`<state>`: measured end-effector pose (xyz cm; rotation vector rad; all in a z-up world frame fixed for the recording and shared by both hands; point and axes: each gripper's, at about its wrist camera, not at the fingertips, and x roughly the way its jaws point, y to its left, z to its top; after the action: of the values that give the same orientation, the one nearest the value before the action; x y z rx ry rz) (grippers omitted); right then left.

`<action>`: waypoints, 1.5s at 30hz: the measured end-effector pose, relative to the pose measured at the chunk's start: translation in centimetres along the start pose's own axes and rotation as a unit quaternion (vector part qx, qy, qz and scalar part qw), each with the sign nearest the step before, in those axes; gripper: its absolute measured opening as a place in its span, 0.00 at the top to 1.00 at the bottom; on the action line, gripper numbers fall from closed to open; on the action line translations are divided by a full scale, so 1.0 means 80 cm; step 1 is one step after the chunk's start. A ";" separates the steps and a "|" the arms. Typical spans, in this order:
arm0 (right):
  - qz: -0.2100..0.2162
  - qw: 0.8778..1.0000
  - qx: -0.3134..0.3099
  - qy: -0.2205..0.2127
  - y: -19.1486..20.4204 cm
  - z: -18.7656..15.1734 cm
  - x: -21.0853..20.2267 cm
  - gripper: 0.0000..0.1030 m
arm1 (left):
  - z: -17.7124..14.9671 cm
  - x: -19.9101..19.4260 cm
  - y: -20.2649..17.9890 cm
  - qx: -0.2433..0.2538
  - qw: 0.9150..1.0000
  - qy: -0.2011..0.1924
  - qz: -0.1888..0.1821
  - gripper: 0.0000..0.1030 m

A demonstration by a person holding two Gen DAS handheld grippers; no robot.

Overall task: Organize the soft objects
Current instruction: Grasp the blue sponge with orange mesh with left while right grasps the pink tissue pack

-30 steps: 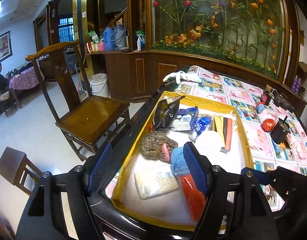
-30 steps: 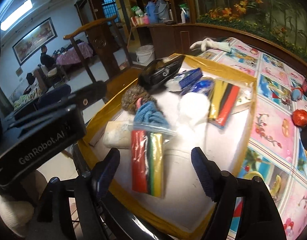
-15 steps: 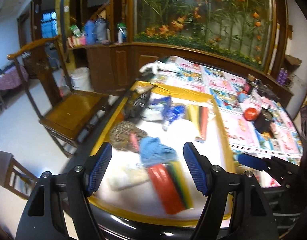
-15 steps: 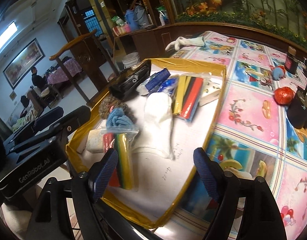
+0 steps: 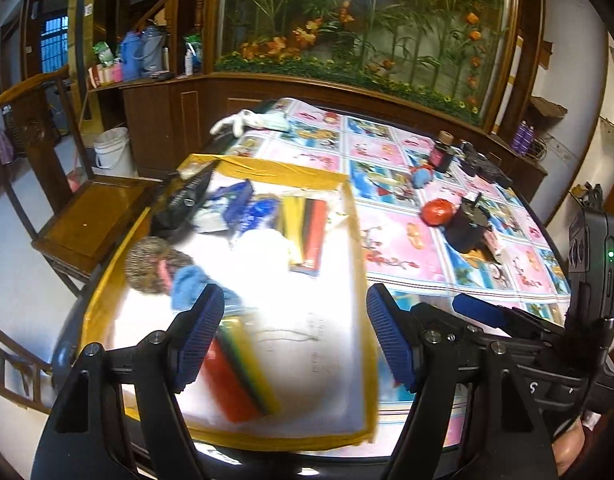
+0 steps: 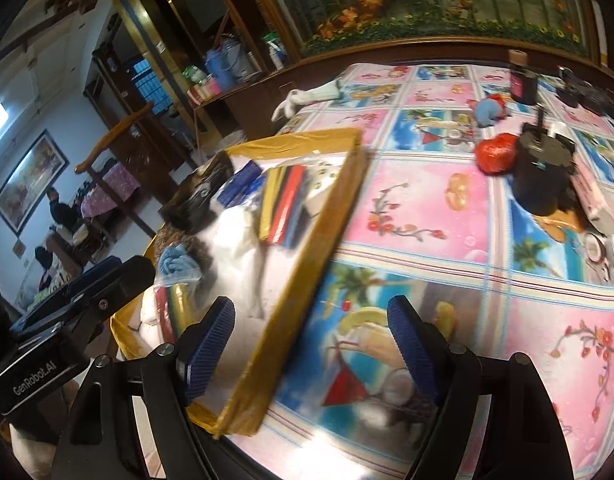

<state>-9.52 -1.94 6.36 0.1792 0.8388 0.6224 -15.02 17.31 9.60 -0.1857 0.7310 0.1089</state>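
A shallow white tray with a yellow taped rim (image 5: 357, 240) (image 6: 307, 248) lies on the table and holds soft items: a red-yellow striped pack (image 5: 239, 376), a blue cloth (image 5: 191, 284) (image 6: 175, 260), a brown knitted piece (image 5: 147, 264), a white bundle (image 5: 267, 244) (image 6: 239, 232), a second striped pack (image 5: 307, 232) (image 6: 283, 200), blue packets (image 5: 247, 208) and a black pouch (image 5: 183, 200) (image 6: 199, 196). My left gripper (image 5: 295, 336) is open and empty above the tray's near end. My right gripper (image 6: 311, 344) is open and empty over the tray's right rim.
The colourful tablecloth (image 6: 467, 240) carries a red ball (image 6: 495, 152) (image 5: 437, 212), a black pot (image 6: 543, 176) (image 5: 467, 228), a dark bottle (image 6: 523, 76), a blue toy (image 6: 489, 110) and a white glove (image 5: 243, 122). A wooden chair (image 5: 79, 216) stands left of the table.
Both grippers swung to the right. The tray has shifted left in both views, and more of the tablecloth shows. Both grippers stay open and empty.
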 end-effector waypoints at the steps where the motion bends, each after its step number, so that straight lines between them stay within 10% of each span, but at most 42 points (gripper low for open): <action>1: -0.001 1.000 0.004 -0.002 -0.008 0.001 -0.003 0.23 | 0.001 0.002 -0.006 0.000 1.000 0.005 -0.007 0.29; 25: -0.079 0.986 0.141 -0.042 -0.215 0.010 -0.093 0.20 | -0.002 0.068 -0.124 0.063 0.980 0.123 -0.142 0.29; 36: -0.126 0.979 0.159 -0.033 -0.250 0.061 -0.090 0.20 | 0.088 0.103 -0.108 0.020 0.973 0.129 -0.189 0.29; 45: -0.140 0.983 0.123 0.008 -0.265 0.094 -0.027 0.20 | 0.205 0.240 -0.161 0.042 0.972 0.126 -0.194 0.29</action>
<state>4.35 -19.71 4.59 0.2748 0.9356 0.2565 12.01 8.74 10.35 -0.2616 0.9374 -0.3229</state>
